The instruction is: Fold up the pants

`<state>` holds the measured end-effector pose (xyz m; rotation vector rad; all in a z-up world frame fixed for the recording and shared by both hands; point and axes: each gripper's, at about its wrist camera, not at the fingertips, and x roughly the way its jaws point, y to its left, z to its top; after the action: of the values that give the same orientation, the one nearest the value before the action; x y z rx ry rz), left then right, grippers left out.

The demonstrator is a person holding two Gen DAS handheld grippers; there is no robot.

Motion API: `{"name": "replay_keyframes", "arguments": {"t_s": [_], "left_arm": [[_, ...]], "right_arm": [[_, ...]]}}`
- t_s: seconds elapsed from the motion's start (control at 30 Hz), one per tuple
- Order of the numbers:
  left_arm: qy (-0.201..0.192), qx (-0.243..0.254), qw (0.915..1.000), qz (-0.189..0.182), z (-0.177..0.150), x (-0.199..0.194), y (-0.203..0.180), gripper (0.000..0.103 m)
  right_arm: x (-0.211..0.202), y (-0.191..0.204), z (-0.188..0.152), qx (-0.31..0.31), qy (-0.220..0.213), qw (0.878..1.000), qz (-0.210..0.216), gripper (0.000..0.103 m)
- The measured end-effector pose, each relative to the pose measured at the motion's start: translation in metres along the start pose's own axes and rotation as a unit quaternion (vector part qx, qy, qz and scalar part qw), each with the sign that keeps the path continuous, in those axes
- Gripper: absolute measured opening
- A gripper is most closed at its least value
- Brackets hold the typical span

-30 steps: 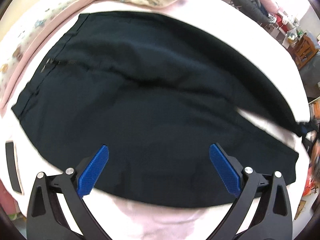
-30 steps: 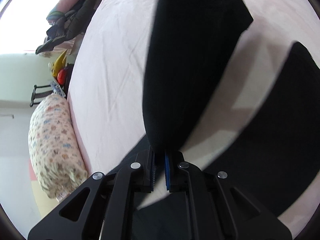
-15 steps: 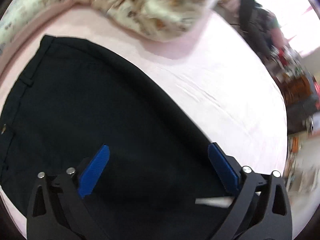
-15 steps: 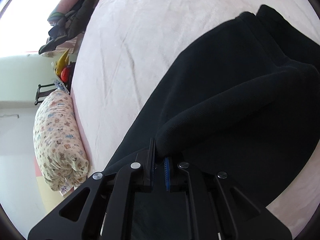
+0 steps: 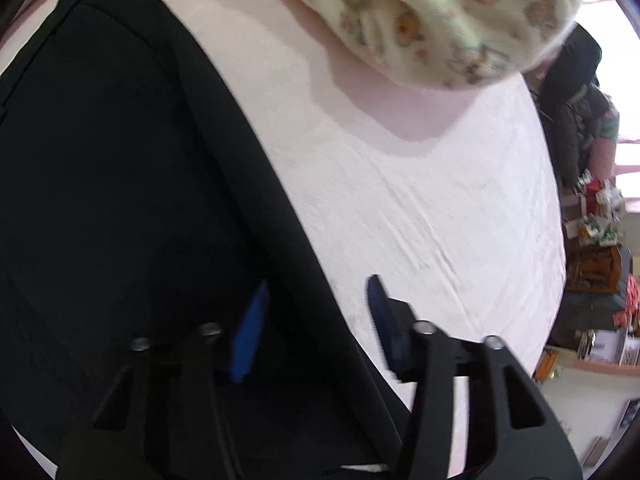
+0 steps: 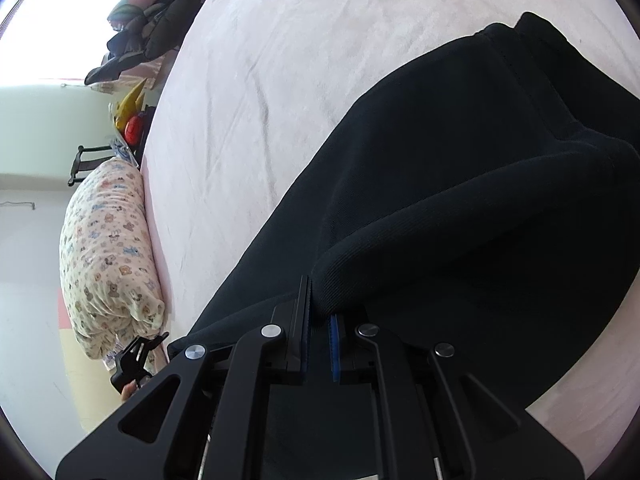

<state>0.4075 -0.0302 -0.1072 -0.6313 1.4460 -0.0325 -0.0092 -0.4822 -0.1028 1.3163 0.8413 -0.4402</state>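
Left wrist view: black pants (image 5: pixel 120 184) lie flat on a pink bedsheet (image 5: pixel 420 208), filling the left half of the frame. Left gripper (image 5: pixel 316 320) hovers low over the pants' long edge, jaws partly open; one blue pad (image 5: pixel 248 336) sits over the dark cloth, the other over the sheet, with the edge running between them. Whether the pads touch the fabric, cannot tell. Floral quilt (image 5: pixel 448 20) bunched at the top; cluttered shelves (image 5: pixel 592 248) at far right, any labels there too blurred to read

Right wrist view: right gripper (image 6: pixel 318 340) has its jaws narrow, pinching a fold of the pants (image 6: pixel 460 208); the cloth bulges in a rounded roll from the pads and lies over the layer beneath. Same bedsheet (image 6: pixel 280 80) beyond, quilt (image 6: pixel 108 256) at the left edge. No readable writing in either view
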Motion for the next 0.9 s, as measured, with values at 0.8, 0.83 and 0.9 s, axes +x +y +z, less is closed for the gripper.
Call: {"name": "replay_keyframes", "arguments": {"t_s": [0.8, 0.83, 0.9], "left_arm": [[-0.126, -0.074, 0.9882, -0.046, -0.076, -0.092, 0.072, 0.004], [-0.137, -0.078, 0.9860, -0.052, -0.090, -0.103, 0.080, 0.004], [-0.152, -0.085, 0.9830, -0.056, -0.110, -0.117, 0.096, 0.004]], "right_arm": [[-0.027, 0.004, 0.014, -0.028, -0.018, 0.999, 0.000, 0.008], [-0.029, 0.004, 0.014, -0.030, -0.018, 0.999, 0.000, 0.008], [-0.033, 0.003, 0.013, -0.035, -0.018, 0.999, -0.003, 0.008]]}}
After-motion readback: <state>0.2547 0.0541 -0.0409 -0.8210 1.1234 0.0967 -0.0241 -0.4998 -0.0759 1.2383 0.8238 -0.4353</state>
